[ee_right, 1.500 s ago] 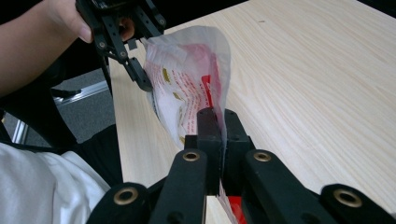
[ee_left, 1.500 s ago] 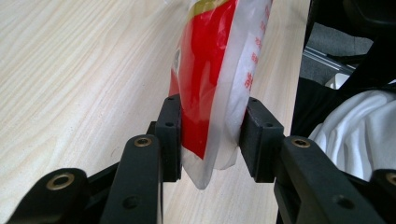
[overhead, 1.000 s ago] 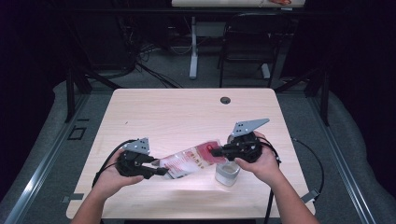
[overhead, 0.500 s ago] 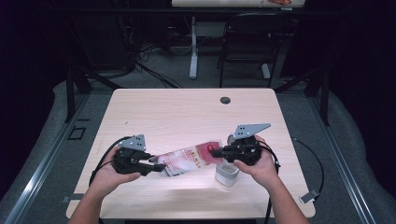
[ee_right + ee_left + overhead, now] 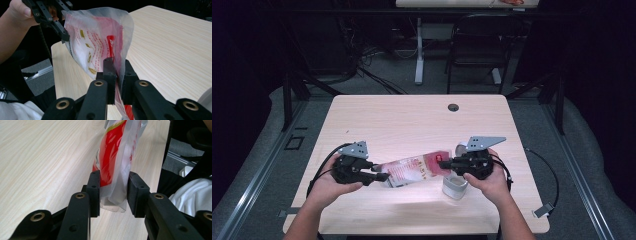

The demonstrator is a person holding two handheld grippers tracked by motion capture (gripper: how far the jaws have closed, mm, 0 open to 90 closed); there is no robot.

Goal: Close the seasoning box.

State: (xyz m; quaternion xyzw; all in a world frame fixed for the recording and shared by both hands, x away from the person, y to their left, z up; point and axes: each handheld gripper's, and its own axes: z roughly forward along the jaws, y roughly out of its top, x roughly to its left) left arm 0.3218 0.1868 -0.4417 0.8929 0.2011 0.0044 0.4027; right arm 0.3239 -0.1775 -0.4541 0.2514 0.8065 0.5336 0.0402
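A clear plastic bag (image 5: 412,170) with red print and white contents hangs stretched just above the table between both grippers. My left gripper (image 5: 384,177) is shut on its bulky near-left end. In the left gripper view the pads (image 5: 95,187) squeeze the bag (image 5: 112,157) from both sides of my left gripper (image 5: 113,192). My right gripper (image 5: 443,163) pinches the bag's thin right edge. Its jaws have just been opening a little, with the film (image 5: 97,42) still caught in my right gripper (image 5: 118,72). The left gripper (image 5: 63,35) shows at the bag's far end.
A small white container (image 5: 454,187) stands on the wooden table (image 5: 412,120) under my right hand. A dark cable hole (image 5: 453,107) sits near the far edge. Beyond the table are a chair, desk legs and cables on the floor.
Both hands and the bag stay almost where they were; the left gripper has edged slightly to the left.
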